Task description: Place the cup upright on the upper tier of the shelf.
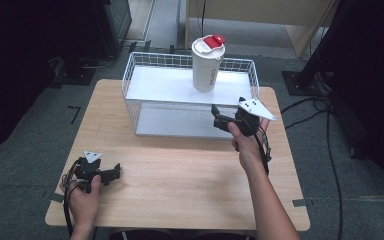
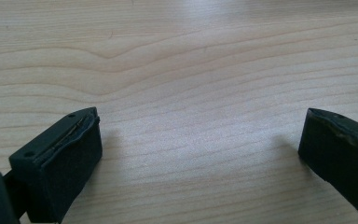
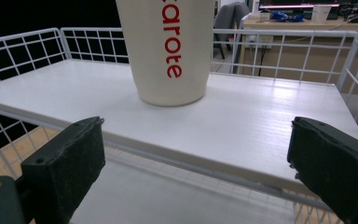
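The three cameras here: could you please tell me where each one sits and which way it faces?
High view: above the person's side, looking forward and down on the table; both forearms, left gripper and right gripper show.
Left gripper view: on the left gripper, facing bare tabletop between open jaws.
Right gripper view: on the right gripper, facing the cup on the wire rack.
Shared: high and right gripper views both show cup and rack.

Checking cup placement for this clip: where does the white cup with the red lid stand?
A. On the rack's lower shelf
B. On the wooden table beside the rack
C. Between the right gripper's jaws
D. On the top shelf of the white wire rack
D: the white cup stands upright on the top shelf of the white wire rack, while the right gripper is open just in front of that shelf, apart from the cup.
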Action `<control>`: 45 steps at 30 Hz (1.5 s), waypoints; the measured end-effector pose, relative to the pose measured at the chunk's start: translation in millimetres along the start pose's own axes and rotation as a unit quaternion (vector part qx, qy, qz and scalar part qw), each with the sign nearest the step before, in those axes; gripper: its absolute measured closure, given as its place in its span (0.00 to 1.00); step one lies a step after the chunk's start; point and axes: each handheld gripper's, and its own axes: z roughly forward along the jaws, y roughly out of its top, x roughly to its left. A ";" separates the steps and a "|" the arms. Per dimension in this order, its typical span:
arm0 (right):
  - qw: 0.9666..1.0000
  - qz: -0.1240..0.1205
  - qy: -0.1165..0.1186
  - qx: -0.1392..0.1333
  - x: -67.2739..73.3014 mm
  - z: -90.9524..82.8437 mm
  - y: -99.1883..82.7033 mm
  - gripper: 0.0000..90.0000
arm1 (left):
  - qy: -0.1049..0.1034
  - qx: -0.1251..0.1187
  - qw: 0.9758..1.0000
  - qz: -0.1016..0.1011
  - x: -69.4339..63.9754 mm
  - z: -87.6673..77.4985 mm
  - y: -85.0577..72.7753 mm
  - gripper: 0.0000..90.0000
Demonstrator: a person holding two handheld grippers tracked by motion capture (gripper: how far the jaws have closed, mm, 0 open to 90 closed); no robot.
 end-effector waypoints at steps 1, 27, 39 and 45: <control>1.000 -0.002 -0.001 0.001 -1.5 -2.7 -2.6 0.05 | 0.000 0.001 1.000 0.001 0.2 -0.1 0.0 0.00; 0.999 0.010 -0.039 0.029 -49.0 -60.5 -70.9 0.05 | 0.000 0.000 1.000 0.000 -0.1 0.0 -0.1 0.00; 0.997 0.026 -0.066 0.041 -71.9 -76.0 -97.2 0.05 | 0.000 0.000 1.000 0.000 -0.1 0.0 -0.1 0.00; 0.995 0.036 -0.082 0.052 -84.0 -85.0 -113.6 0.05 | 0.000 0.000 1.000 0.000 0.0 -0.1 -0.1 0.00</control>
